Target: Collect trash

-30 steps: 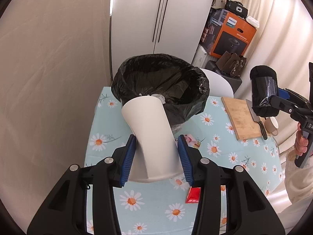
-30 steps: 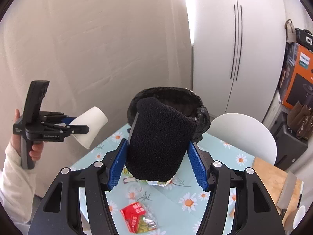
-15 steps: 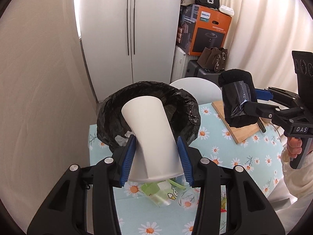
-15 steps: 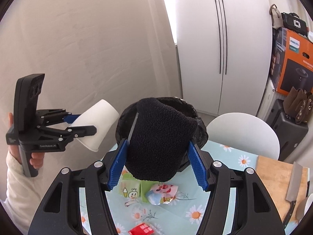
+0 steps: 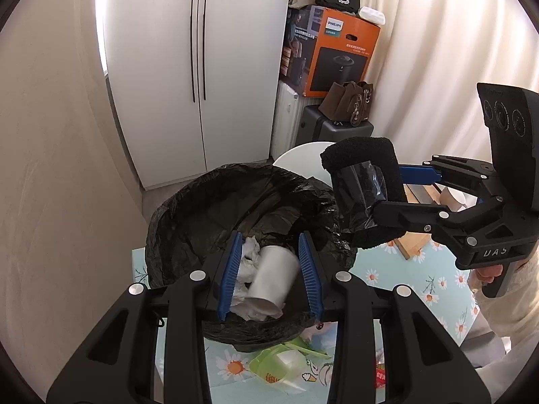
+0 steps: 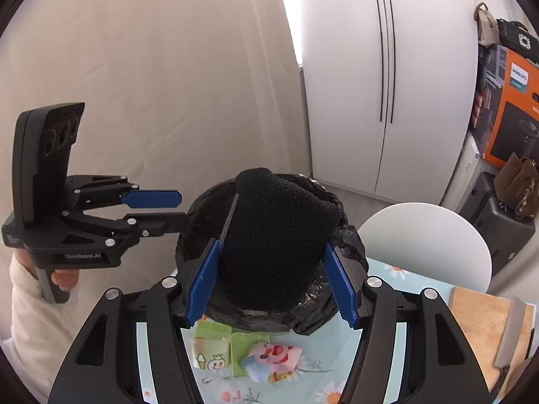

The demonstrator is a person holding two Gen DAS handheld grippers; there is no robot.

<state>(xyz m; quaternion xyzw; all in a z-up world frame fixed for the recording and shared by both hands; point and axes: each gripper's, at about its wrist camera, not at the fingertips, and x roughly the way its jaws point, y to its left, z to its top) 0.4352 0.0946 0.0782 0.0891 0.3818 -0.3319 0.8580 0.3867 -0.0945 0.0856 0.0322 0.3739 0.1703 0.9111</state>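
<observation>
left wrist view: left tongs (image 5: 269,272) spread, empty above the bin (image 5: 209,215) holding the white cup (image 5: 273,279); right tongs (image 6: 269,282) pinching a black fuzzy roll (image 6: 273,235) over the bin, ready to drop.

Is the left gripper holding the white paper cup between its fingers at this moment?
No, the white paper cup lies inside the black trash bag, and the left gripper is empty above it.

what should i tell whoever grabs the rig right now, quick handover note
Left gripper: open, empty, over the bin.
Right gripper: shut on the black fuzzy sleeve, near the bin's rim.
Done: white cup lies in the bin beside crumpled paper.
Left: drop the sleeve in; then the green carton, the cartoon wrapper and the red wrapper on the table.
</observation>
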